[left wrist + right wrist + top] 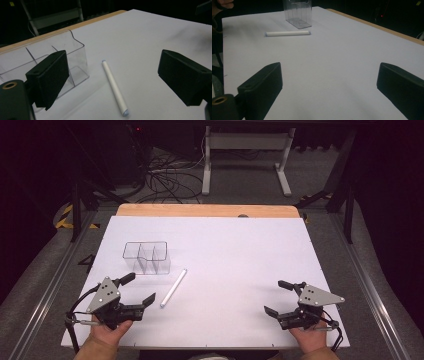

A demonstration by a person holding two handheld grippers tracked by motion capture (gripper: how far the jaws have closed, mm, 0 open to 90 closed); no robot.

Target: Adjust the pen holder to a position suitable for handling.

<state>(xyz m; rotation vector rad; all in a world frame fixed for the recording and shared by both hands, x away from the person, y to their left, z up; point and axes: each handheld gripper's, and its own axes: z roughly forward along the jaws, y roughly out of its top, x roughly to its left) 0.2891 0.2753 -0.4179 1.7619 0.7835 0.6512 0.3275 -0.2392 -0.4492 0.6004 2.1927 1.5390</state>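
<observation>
White and slim, the tube (pixel 173 288) lies on the counter (pixel 240 265) just ahead of our left gripper (pixel 135 292), beside the clear organizer (pixel 146 257). Both grippers, right gripper (pixel 278 297) included, gape empty. We judge nothing started; next, straddle the tube.

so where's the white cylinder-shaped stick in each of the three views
High view: the white cylindrical stick lies left of centre, just right of the clear plastic divided box.
Left gripper view: centre, running diagonally, right of the box.
Right gripper view: upper left, lying flat, below the box.
Shared landmark: the box.
</observation>
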